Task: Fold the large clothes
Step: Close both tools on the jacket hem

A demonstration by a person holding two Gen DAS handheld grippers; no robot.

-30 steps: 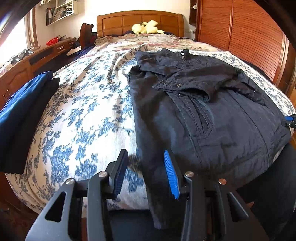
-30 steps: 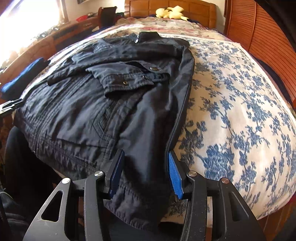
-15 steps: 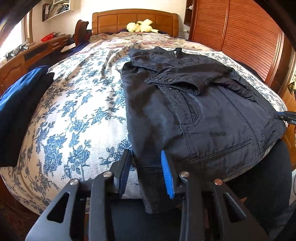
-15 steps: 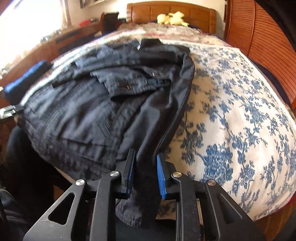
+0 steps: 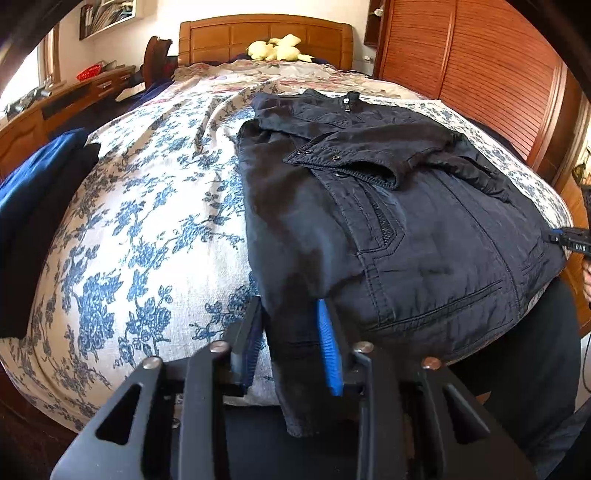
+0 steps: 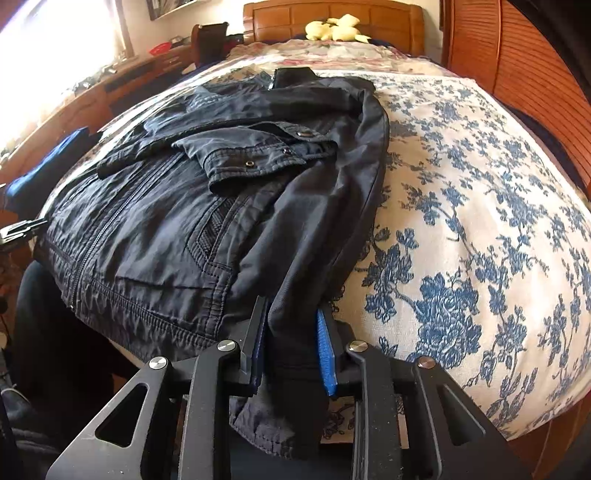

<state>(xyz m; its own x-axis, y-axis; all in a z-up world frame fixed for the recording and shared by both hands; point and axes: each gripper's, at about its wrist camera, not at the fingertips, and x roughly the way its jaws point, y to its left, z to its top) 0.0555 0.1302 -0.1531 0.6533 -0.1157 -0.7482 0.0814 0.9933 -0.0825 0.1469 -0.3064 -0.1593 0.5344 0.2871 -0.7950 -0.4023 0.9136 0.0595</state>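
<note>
Your black jacket [image 5: 388, 229] lies flat on the flowered bedspread [image 5: 147, 229], collar toward the wooden headboard [image 5: 266, 37], both sleeves folded across the chest, its hem hanging over the near edge of the bed.

On the far left of the bed, a folded blue cloth [image 5: 33, 177] sits on a dark one at the edge, well apart from the jacket.

Your left gripper [image 5: 290, 345] has just been closing, and its pads now pinch the jacket's left bottom corner; a strip of fabric hangs down between the jaws, below the bed's edge.

Your right gripper [image 6: 291, 350] is clamped on the opposite bottom corner, the dark cloth bunched between its blue pads and drooping beneath them. In the left view, the tip of that gripper shows at the jacket's far right edge.

A yellow soft toy [image 6: 334, 27] rests against the headboard, and slatted wooden doors [image 5: 480, 74] stand along the right side of the bed.
</note>
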